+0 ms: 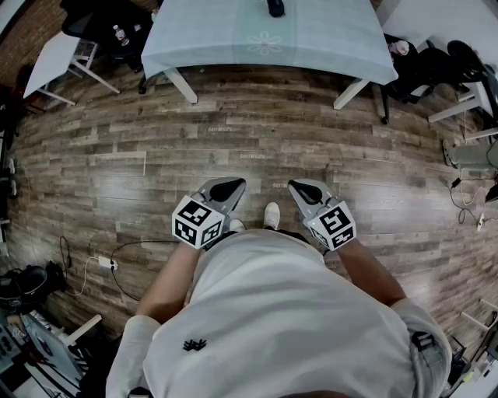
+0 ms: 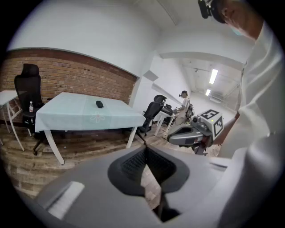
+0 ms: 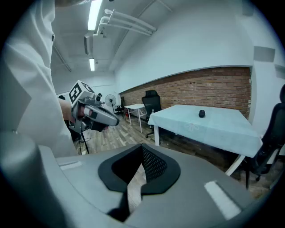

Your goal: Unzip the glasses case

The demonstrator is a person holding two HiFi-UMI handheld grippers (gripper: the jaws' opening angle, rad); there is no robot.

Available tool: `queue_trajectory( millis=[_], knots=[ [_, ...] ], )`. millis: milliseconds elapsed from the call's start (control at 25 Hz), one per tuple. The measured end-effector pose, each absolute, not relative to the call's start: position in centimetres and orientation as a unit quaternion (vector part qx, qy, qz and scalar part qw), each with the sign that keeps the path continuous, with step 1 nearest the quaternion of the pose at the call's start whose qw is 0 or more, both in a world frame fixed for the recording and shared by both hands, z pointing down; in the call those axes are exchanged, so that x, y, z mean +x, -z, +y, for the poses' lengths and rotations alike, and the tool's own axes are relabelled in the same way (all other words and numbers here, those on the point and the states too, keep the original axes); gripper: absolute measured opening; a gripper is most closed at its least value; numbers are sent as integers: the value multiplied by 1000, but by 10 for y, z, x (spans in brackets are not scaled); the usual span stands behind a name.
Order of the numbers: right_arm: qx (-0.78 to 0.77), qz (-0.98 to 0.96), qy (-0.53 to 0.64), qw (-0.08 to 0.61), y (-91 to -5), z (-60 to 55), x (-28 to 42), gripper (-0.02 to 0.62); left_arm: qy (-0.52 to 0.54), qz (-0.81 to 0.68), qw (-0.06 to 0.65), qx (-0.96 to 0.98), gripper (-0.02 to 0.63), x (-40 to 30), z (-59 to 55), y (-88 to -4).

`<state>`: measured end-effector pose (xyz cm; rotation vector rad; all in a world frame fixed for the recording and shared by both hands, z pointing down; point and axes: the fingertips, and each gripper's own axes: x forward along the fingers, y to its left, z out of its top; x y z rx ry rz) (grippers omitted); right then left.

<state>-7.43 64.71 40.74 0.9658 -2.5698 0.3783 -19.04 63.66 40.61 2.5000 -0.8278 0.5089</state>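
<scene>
The glasses case (image 1: 275,8) is a small dark lump on the pale green tablecloth (image 1: 233,31), far ahead of me across the wooden floor. It also shows as a dark spot in the left gripper view (image 2: 99,104) and in the right gripper view (image 3: 201,113). Both grippers are held close to my body, well short of the table. My left gripper (image 1: 232,185) is shut with nothing between its jaws, tips meeting (image 2: 145,149). My right gripper (image 1: 300,186) is likewise shut and empty (image 3: 141,146). Each gripper view shows the other gripper beside it.
Black office chairs (image 1: 101,19) stand at the table's far left and right (image 1: 436,66). A small white side table (image 1: 54,62) is at the left. Cables and a plug block (image 1: 105,263) lie on the floor by my left. My shoes (image 1: 270,215) stand between the grippers.
</scene>
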Motion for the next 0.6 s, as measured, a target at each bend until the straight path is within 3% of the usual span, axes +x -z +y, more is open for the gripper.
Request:
queue_trajectory(
  millis=[600],
  knots=[
    [377, -896, -153, 177, -428, 575, -11, 0, -185, -290, 223, 912, 57, -133, 559, -417]
  ],
)
